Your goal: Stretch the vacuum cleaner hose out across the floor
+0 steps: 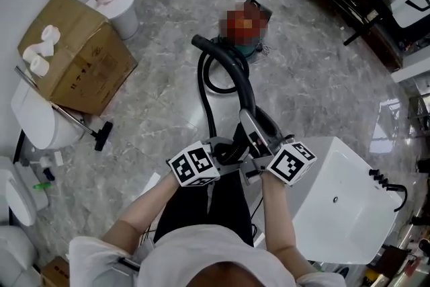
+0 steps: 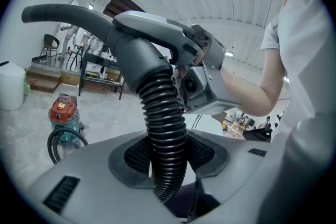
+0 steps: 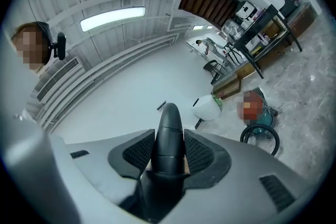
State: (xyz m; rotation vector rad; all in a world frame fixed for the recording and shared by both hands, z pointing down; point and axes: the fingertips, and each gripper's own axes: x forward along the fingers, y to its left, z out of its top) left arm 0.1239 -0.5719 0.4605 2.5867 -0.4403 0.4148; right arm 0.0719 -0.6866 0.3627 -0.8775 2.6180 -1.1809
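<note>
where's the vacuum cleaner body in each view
Head view: the vacuum cleaner body sits top centre on the floor, partly under a mosaic patch.
Left gripper view: far left at middle height, with a red top and a teal base.
Right gripper view: far right at middle height, partly under a mosaic patch.
Shared landmark: the coiled hose loop lies on the floor right beside it.

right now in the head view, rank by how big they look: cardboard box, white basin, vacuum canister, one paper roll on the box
1. white basin and cardboard box: too alike to rank, and the basin sits nearer the camera
2. vacuum canister
3. paper roll
</note>
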